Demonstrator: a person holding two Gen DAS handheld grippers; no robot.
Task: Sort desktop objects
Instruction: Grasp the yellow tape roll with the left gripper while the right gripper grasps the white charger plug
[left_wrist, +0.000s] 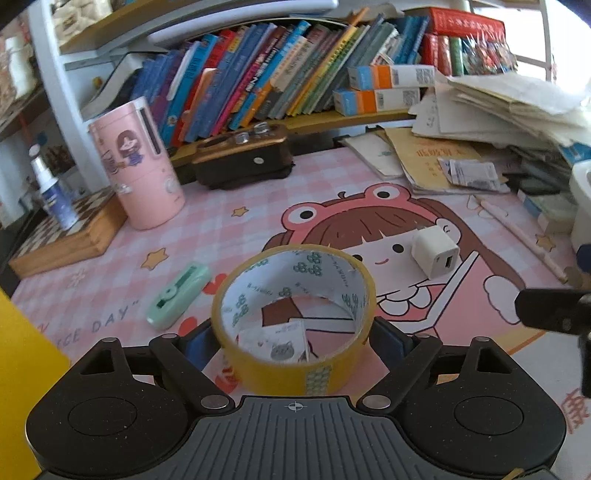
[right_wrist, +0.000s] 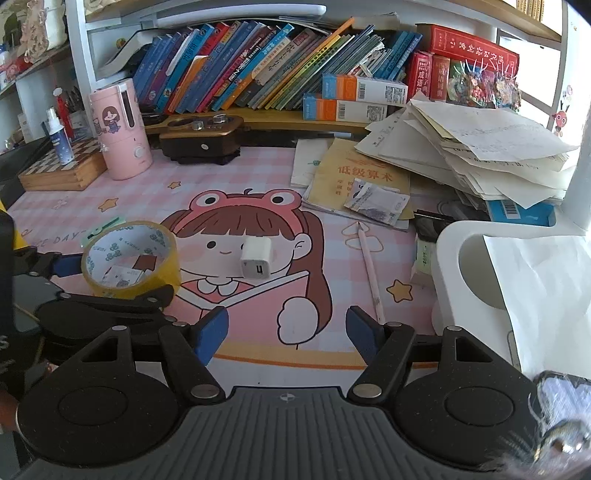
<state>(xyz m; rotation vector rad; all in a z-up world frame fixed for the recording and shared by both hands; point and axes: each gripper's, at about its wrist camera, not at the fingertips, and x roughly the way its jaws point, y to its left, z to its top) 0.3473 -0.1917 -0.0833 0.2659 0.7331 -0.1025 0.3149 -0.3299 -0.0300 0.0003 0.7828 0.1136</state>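
Observation:
A yellow tape roll (left_wrist: 295, 365) (right_wrist: 122, 290) lies flat on the pink cartoon desk mat (left_wrist: 229, 236). My left gripper (left_wrist: 293, 332) (right_wrist: 114, 280) straddles it. One blue pad (left_wrist: 199, 343) stands close at each side of the roll, with no clear squeeze. A white charger cube (left_wrist: 436, 254) (right_wrist: 256, 258) sits just beyond, to the right. A mint-green cutter-like tool (left_wrist: 177, 295) (right_wrist: 103, 225) lies left of the roll. My right gripper (right_wrist: 287, 325) hovers open over the mat's lower middle with nothing between its fingers. A pencil (right_wrist: 369, 269) lies to its right.
A pink cylinder (left_wrist: 136, 166), a chessboard box (left_wrist: 62, 236) with a spray bottle and a brown device (left_wrist: 240, 158) line the back. A heap of papers (right_wrist: 472, 147) fills the right. A white holder (right_wrist: 480, 277) stands at the right, and something yellow (left_wrist: 22, 369) at the left edge.

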